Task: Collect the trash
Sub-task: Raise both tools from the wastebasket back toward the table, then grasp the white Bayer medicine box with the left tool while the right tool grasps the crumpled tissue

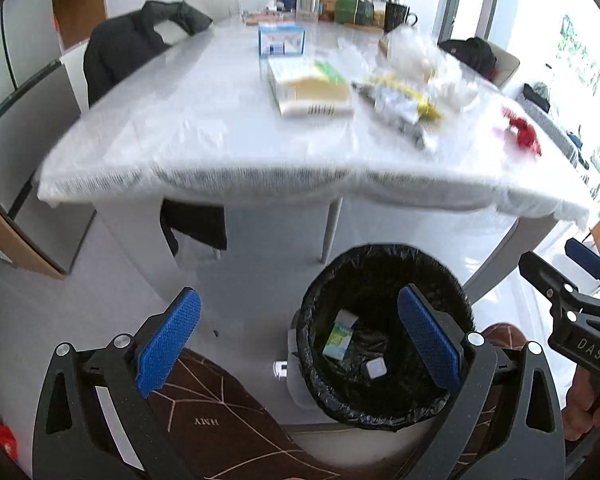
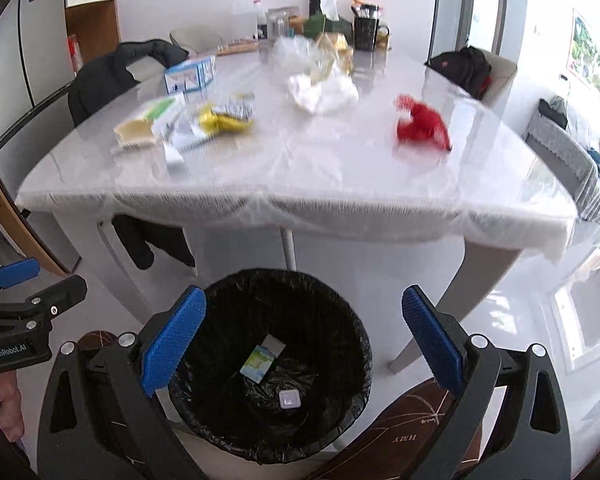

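Though tongs point(image 2: 304, 340) agape — table point(image 2: 300, 184) beyond bin point(image 2: 364, 344)

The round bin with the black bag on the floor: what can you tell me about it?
The round bin lined with a crinkled black plastic bag stands upright and open on the pale floor, in front of the table. The bag folds over its rim. Inside lie a green-and-white carton and a small white square piece. Nothing else touches it.

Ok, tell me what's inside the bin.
The black-lined bin holds a green-and-white carton and a small white square item. Anything under the liner's folds is hidden.
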The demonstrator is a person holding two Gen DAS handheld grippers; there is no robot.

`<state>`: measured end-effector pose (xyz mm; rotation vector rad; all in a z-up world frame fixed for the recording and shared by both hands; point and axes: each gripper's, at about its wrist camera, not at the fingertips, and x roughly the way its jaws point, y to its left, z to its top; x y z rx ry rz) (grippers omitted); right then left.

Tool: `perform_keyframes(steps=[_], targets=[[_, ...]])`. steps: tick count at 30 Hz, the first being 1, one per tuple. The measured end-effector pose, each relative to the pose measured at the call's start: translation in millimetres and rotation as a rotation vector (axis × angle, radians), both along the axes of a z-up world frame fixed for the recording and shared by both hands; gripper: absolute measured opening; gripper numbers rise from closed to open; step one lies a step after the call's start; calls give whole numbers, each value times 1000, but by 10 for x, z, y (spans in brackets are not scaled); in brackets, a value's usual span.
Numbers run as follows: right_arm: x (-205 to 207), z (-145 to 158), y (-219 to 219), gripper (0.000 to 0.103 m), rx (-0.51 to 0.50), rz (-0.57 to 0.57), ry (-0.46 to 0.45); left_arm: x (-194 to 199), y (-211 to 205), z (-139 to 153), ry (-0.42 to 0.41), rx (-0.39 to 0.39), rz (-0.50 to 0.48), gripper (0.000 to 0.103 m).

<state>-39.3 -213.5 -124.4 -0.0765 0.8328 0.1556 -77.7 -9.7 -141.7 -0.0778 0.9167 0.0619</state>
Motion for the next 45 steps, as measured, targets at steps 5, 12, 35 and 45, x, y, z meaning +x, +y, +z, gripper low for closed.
perform_keyframes(steps=[5,12,35,45], targets=[[76,172,39,95,-3,7,-32,103,5,198,-24,6,9,97],[366,366,11,95,20,9,-45,366,51,373,-36,4,22,97],[1642,528,127,88,7,20,68,1678,454,586,88,-23,128,96],[2109,399,116,70,24,-26,161,2007,368,410,160,-46,151,96]])
